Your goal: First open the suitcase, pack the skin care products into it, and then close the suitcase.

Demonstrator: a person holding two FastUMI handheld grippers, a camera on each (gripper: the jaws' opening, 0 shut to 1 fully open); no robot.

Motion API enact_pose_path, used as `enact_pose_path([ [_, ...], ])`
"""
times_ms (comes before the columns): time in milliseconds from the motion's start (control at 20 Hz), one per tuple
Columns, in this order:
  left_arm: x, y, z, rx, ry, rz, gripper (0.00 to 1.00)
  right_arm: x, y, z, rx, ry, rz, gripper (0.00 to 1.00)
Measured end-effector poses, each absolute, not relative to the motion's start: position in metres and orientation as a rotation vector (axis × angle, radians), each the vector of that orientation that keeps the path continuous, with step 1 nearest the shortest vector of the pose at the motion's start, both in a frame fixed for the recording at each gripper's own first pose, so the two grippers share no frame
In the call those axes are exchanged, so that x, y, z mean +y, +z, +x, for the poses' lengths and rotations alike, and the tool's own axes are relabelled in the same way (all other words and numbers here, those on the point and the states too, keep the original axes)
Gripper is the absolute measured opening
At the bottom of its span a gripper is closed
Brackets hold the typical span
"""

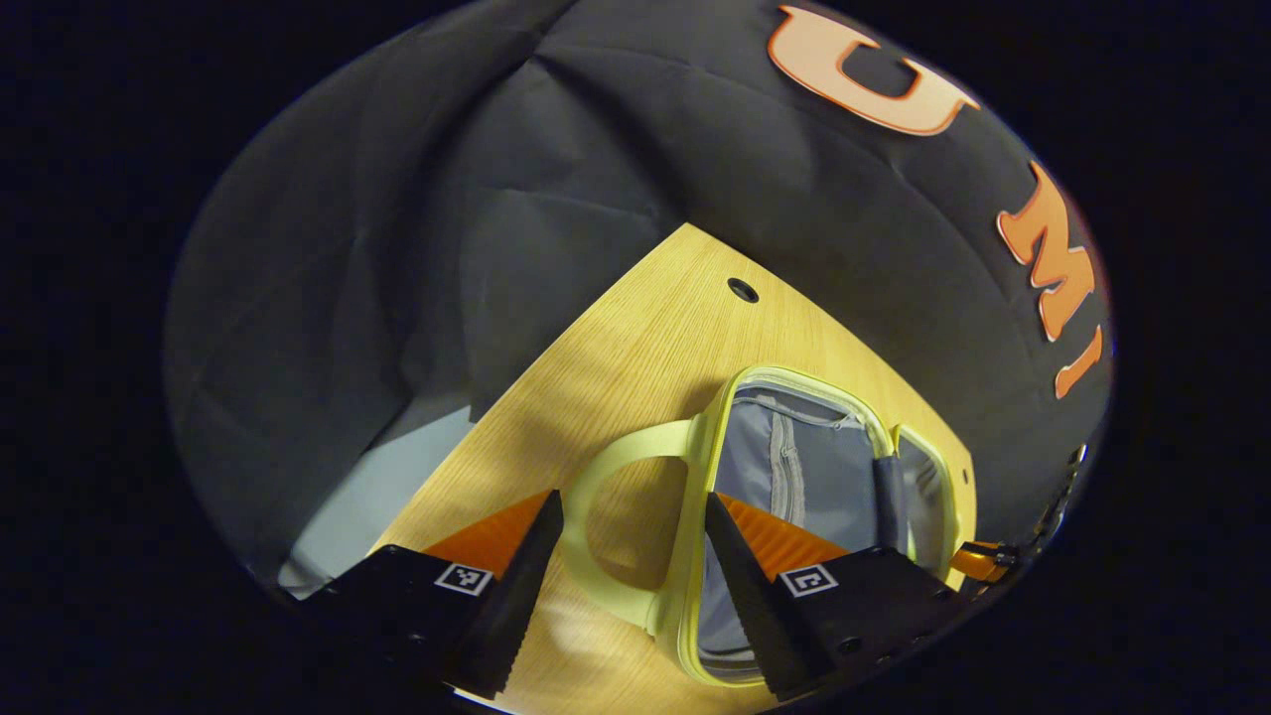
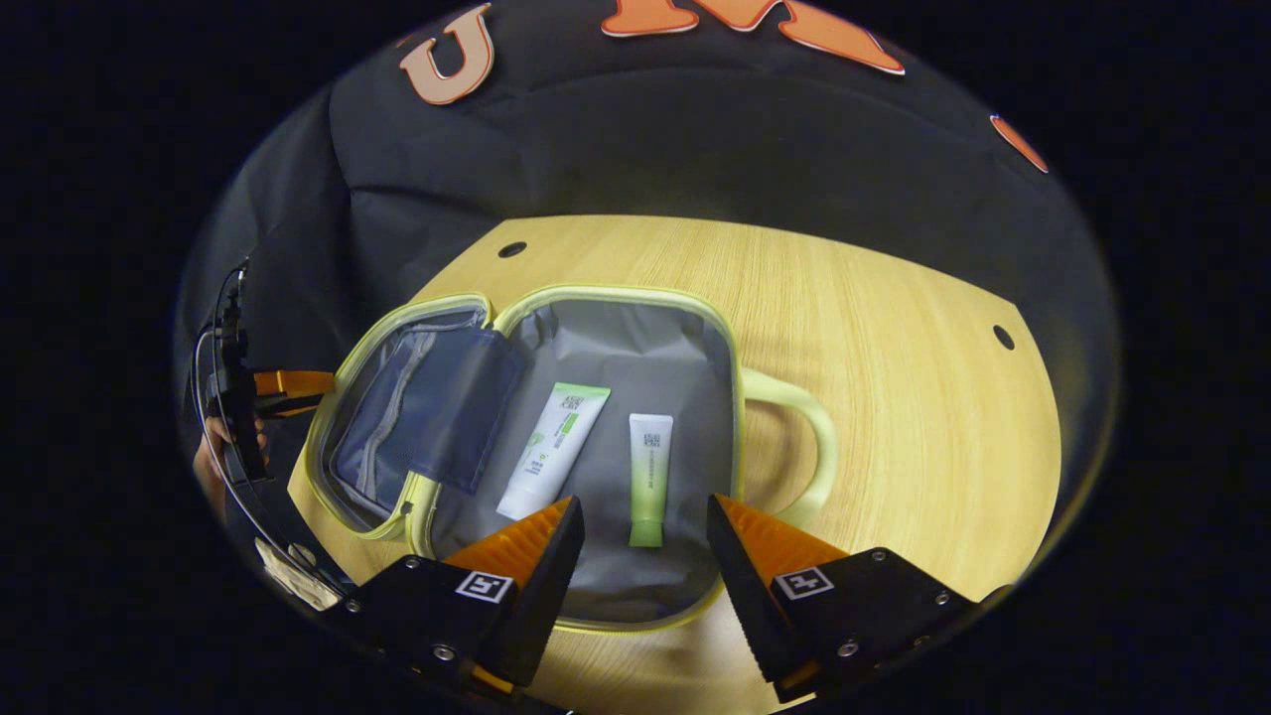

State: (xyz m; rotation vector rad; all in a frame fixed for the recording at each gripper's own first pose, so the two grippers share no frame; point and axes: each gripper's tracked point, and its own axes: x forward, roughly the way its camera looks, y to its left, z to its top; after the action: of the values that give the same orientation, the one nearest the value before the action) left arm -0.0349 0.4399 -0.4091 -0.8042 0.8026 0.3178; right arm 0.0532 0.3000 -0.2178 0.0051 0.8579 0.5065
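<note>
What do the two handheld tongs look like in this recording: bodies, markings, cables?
Each view shows its own tongs, left tongs and right tongs, as two wedge-shaped fingers with ridged inner faces on blocky black bodies with visible screws. Every body carries a small square black-and-white marker. Seen farther off in the right gripper view, the left unit has a black frame with a thin black looping cable.

The left gripper view looks down and forward from close above the pale wooden table (image 1: 635,357), off the handle side of the open pale-yellow zip case with grey lining (image 1: 794,437), facing the black cloth wall. The right gripper view looks down from close above the same case (image 2: 635,338), taking in both open halves and the far table (image 2: 894,338) edge. Both views share the case, the tabletop and the cloth wall.
</note>
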Motion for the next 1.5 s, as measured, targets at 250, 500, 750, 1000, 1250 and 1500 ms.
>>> enact_pose_path([
  [250, 0.463, -0.412, -0.048, 0.748, 0.385, -0.926, 0.84, 0.278, -0.186, 0.055, 0.778, 0.468, 0.042, 0.81],
  [500, 0.428, -0.444, -0.048, 0.834, 0.305, -1.055, 0.65, 0.264, -0.154, 0.057, 0.665, 0.441, 0.086, 0.81],
  [750, 0.435, -0.425, -0.036, 0.722, 0.37, -1.051, 0.17, 0.228, -0.121, 0.061, 0.538, 0.379, 0.094, 0.81],
  [1000, 0.441, -0.352, -0.021, 0.638, 0.378, -0.76, 0.08, 0.194, -0.096, 0.064, 0.452, 0.336, 0.133, 0.81],
  [1250, 0.429, -0.279, -0.017, 0.582, 0.385, -0.6, 0.08, 0.175, -0.084, 0.065, 0.389, 0.378, 0.152, 0.82],
  [1500, 0.386, -0.193, 0.005, 0.488, 0.322, -0.525, 0.08, 0.156, -0.073, 0.062, 0.332, 0.403, 0.167, 0.82],
])
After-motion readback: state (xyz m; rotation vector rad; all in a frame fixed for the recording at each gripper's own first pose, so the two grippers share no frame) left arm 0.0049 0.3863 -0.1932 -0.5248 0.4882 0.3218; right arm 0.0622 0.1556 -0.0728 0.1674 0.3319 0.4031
